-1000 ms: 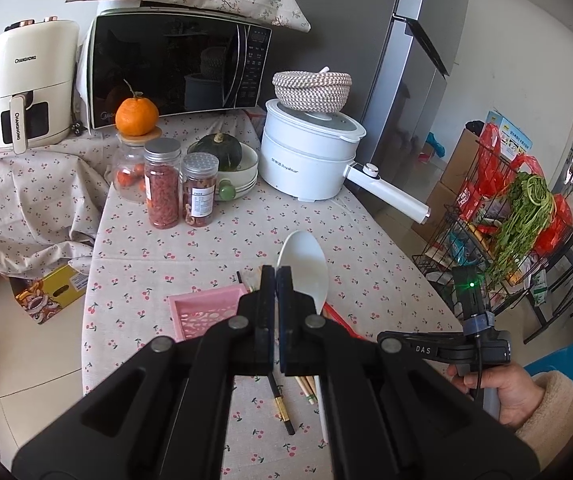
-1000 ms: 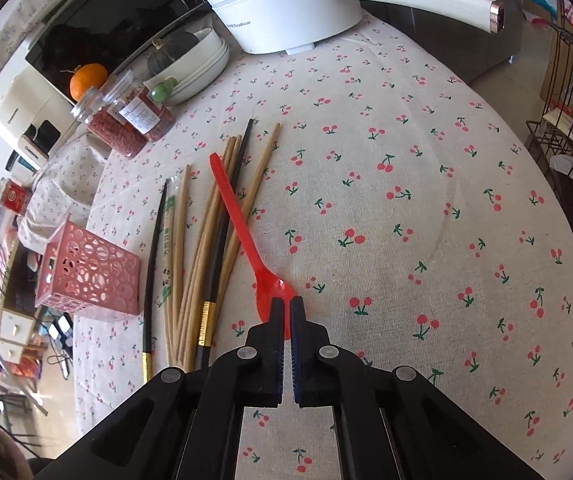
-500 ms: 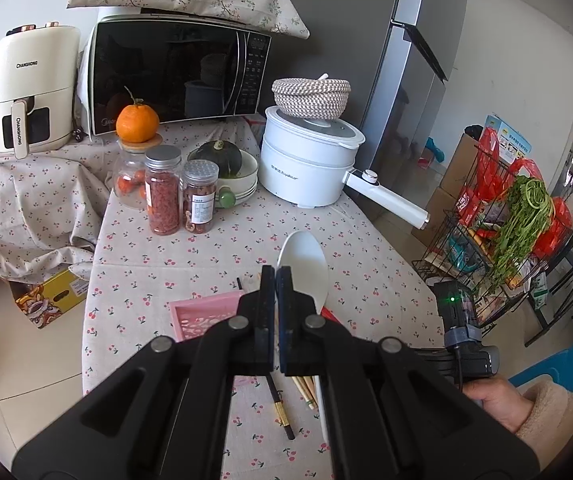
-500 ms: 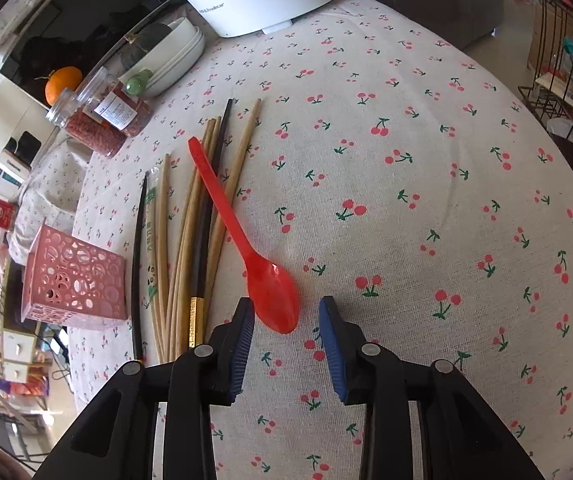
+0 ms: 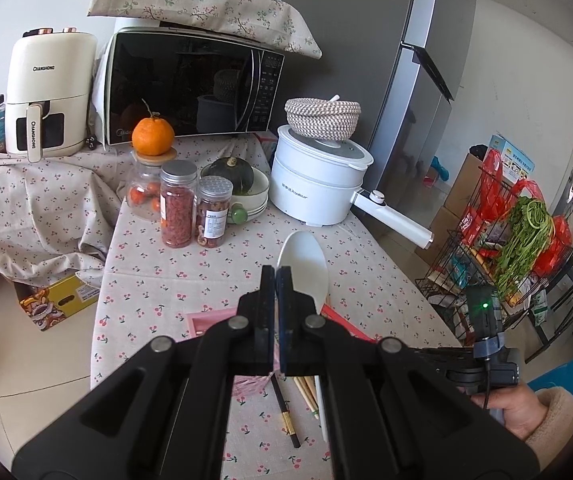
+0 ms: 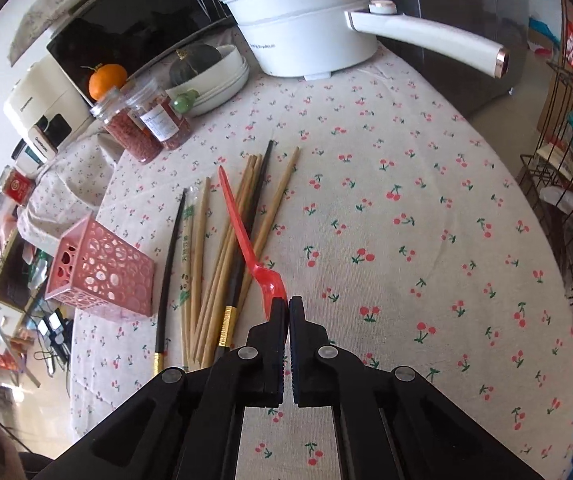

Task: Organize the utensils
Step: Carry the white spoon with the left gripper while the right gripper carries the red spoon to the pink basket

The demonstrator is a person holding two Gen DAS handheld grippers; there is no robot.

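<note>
Two shallow pinches. Clenched right tool [image 6: 288, 306] on red spoon [image 6: 240, 220] by its bowl edge, just ahead of the tips, handle across chopsticks [image 6: 198, 280]. Gripped white spoon [image 5: 302, 260] in left tool [image 5: 276, 277]. Risked slipping, or dragging chopsticks; pink holder [image 6: 102, 276] stood further left.

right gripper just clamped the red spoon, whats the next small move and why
Probably lift it straight up a little. The right gripper is shut on the red spoon at its bowl end, while the handle lies across the chopsticks. Raising first should clear them before swinging left toward the pink holder, which lies tipped on its side.
</note>
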